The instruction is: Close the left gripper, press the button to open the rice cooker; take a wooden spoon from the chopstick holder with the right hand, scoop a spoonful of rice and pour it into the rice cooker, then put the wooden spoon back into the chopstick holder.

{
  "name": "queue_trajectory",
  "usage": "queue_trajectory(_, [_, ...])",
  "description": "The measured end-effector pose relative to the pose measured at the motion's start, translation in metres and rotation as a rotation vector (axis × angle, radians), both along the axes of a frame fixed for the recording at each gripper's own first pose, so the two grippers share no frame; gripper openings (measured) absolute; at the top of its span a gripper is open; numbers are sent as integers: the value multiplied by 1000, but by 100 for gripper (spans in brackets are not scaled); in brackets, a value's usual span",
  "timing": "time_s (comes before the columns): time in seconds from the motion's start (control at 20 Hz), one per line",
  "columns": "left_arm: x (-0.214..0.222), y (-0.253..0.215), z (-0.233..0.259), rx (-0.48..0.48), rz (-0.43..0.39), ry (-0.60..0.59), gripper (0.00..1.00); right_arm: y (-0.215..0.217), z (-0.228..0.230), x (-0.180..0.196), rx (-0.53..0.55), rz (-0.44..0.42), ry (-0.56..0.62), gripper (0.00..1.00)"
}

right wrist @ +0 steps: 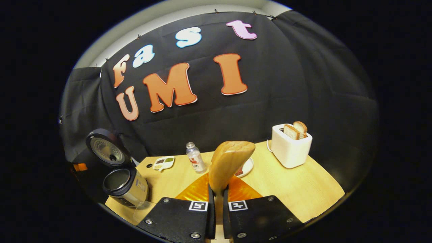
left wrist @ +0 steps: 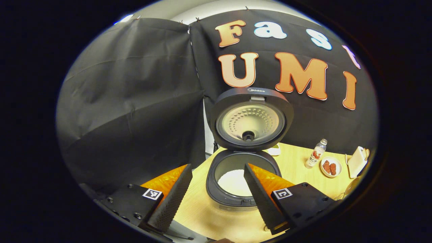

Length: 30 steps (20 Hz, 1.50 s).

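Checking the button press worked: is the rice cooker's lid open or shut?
Open. The rice cooker has its lid raised upright, with rice showing in the pot.

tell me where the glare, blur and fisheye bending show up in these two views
Left gripper view: sharp overall, the rice cooker lid's metal inner plate catches a soft sheen, and the table edge bows. Right gripper view: the wooden spoon held close in the jaws looks slightly soft, the toaster is crisp, and the table edge curves strongly.
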<state>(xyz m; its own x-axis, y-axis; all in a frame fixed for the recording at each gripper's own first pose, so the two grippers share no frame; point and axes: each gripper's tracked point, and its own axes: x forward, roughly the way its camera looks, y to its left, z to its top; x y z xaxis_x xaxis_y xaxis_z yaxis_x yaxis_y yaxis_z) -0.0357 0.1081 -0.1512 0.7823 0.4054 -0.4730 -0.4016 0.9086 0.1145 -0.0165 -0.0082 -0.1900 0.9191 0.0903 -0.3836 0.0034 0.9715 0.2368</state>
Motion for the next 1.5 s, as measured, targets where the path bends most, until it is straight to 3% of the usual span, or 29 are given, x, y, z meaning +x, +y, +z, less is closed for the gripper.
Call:
queue_trajectory(0.35, [8,-10,21,33,-5,-31,100,-36,-51,-12,22,-70,78,8])
queue_trajectory(0.6, [26,-9,41,29,-13,-68,100,-35,-94,-20,143,-102,163,12])
queue_trajectory(0.85, [74,-15,69,-53,-86,-127,100,-40,-135,-31,268,-167,290,19])
queue_trajectory(1.05, [122,-13,101,-53,-140,-188,100,-52,-130,-38,261,-199,336,22])
queue_trajectory(1.1, [136,-14,115,-46,-150,-211,100,-57,-125,-40,245,-200,344,31])
queue_trajectory(1.15, [152,-12,125,-38,-162,-238,100,-62,-119,-42,225,-201,347,50])
queue_trajectory(1.2, [170,-14,129,-44,-182,-232,99,-68,-109,-43,197,-204,336,60])
queue_trajectory(1.25, [186,-16,122,-47,-197,-202,100,-71,-95,-39,163,-209,314,67])
queue_trajectory(1.3, [198,-15,111,-50,-201,-146,100,-78,-86,-38,129,-219,290,80])
queue_trajectory(1.4, [222,-18,89,-53,-218,-49,100,-83,-57,-37,85,-226,238,91])
queue_trajectory(1.5, [227,-11,67,-4,-204,89,100,-84,-34,-38,68,-222,198,92])
